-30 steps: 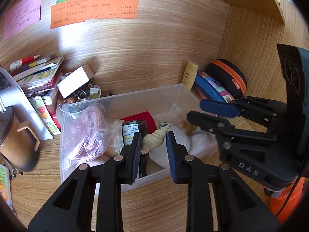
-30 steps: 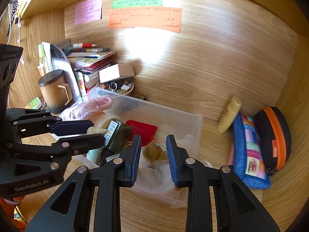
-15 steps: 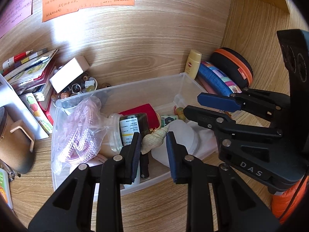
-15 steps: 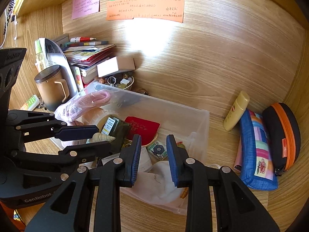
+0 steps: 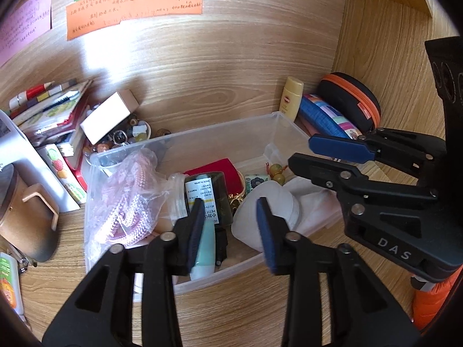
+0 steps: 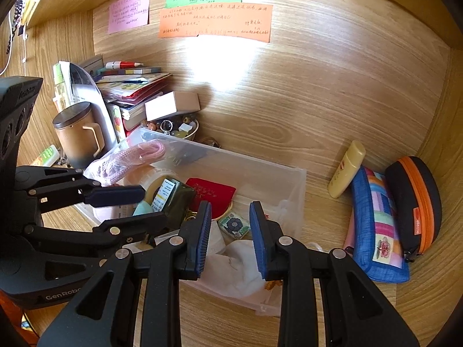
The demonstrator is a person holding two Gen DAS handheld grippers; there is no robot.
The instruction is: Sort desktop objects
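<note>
- A bin (image 6: 292, 179) is set on the desk (image 6: 332, 312).
- A mug (image 6: 76, 136) is placed left of it.
- A tube (image 6: 345, 169) and two pouches (image 6: 379, 225) are laid to its right.

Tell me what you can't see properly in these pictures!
- Handwriting on the orange note: too small, both views.
- Seashell dropped by the left hand-held gripper: not findable in the clear bin.
- Bin's front corner: behind the right hand-held gripper, right wrist view.
- Brown mug: cut off, left wrist view.

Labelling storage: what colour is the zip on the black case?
Orange zip, clearest in the right wrist view.
</note>
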